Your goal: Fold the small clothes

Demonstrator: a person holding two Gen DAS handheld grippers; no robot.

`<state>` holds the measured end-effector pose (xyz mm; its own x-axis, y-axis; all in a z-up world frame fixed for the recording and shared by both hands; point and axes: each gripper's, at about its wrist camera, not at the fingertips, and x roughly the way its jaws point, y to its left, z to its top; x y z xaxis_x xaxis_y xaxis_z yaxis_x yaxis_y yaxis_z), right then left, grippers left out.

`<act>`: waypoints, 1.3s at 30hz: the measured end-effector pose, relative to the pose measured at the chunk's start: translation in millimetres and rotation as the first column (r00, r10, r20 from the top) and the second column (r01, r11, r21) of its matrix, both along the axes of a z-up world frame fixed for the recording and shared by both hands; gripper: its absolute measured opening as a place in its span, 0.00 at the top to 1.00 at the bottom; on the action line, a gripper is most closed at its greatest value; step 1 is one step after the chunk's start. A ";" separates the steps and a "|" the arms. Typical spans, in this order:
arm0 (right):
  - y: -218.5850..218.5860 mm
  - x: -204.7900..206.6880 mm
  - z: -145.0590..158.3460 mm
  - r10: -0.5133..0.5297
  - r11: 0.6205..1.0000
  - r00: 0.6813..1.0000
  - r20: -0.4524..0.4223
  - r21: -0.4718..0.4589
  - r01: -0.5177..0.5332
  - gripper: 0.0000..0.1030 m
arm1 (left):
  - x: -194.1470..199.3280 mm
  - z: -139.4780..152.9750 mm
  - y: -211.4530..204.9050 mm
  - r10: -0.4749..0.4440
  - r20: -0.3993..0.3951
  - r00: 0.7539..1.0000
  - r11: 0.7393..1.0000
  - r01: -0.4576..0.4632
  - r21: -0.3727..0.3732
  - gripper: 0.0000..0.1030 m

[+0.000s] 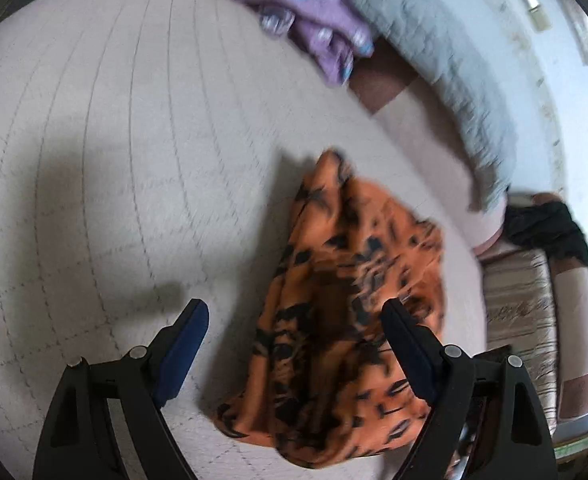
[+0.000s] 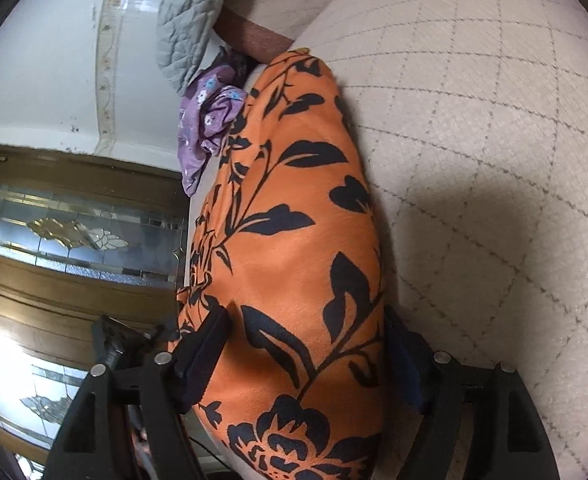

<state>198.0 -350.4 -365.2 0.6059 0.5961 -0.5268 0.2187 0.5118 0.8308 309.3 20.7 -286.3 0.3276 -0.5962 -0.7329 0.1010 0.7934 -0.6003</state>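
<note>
An orange garment with a black leaf print [image 1: 342,288] lies bunched on the cream quilted cushion [image 1: 114,160]. My left gripper [image 1: 294,308] hangs open just above it; the cloth sits under the gap and behind the right finger [image 1: 406,336], and neither pad presses on it. In the right wrist view the same orange garment [image 2: 294,240] stretches long and smooth along the edge of the cushion [image 2: 474,140]. My right gripper [image 2: 306,316] straddles its near end with the jaws wide, so the cloth fills the gap without a visible pinch.
A purple flowered garment [image 1: 314,20] [image 2: 210,120] lies at the back beside a grey quilted pillow [image 1: 446,80] [image 2: 186,20]. A black garment [image 1: 546,228] hangs over the far right edge. The cushion drops off toward a wooden door with glass panels [image 2: 74,232].
</note>
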 end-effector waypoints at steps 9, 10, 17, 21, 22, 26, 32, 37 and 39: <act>12.3 4.8 3.6 0.018 0.995 1.000 0.009 -0.096 -0.017 0.27 | -4.8 -22.4 -44.8 -0.090 -0.054 0.994 0.987 0.096 0.131 0.12; 12.0 5.0 3.2 0.017 0.995 1.000 0.009 -0.094 -0.016 0.27 | -6.4 -21.5 -47.7 -0.091 -0.046 0.995 0.986 0.097 0.136 0.12; 15.6 4.2 4.0 0.009 0.994 1.000 0.018 -0.112 -0.007 0.27 | -19.2 -15.7 -73.2 -0.131 -0.002 0.991 0.986 0.131 0.106 0.50; 20.6 0.8 8.0 -0.015 0.990 0.999 0.035 -0.143 0.020 0.33 | -25.6 -3.4 -94.4 -0.149 0.075 0.986 0.976 0.135 0.169 0.59; 21.8 1.3 9.5 -0.016 0.988 0.999 0.037 -0.156 0.022 0.35 | -28.1 -0.3 -98.4 -0.157 0.093 0.983 0.973 0.138 0.185 0.60; 26.4 -0.4 18.8 -0.021 0.978 0.998 0.057 -0.205 0.032 0.44 | -33.0 11.8 -108.0 -0.176 0.143 0.974 0.966 0.143 0.215 0.62; 30.7 -5.3 41.5 -0.019 0.957 0.991 0.129 -0.286 0.055 0.50 | -41.5 28.3 -104.2 -0.189 0.183 0.965 0.967 0.150 0.208 0.63; 17.6 -19.7 57.9 -0.044 0.939 0.984 0.175 -0.329 0.101 0.51 | -58.9 41.7 -115.7 -0.226 0.216 0.950 0.961 0.180 0.212 0.63; 12.1 -26.4 62.9 -0.051 0.933 0.981 0.186 -0.341 0.113 0.51 | -64.8 43.8 -127.1 -0.248 0.227 0.942 0.954 0.196 0.227 0.63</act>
<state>171.5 -338.3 -302.3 0.7443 0.3381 -0.5760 0.1426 0.7621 0.6316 244.5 -106.4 -242.5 0.3913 -0.5259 -0.7552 0.4144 0.8334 -0.3657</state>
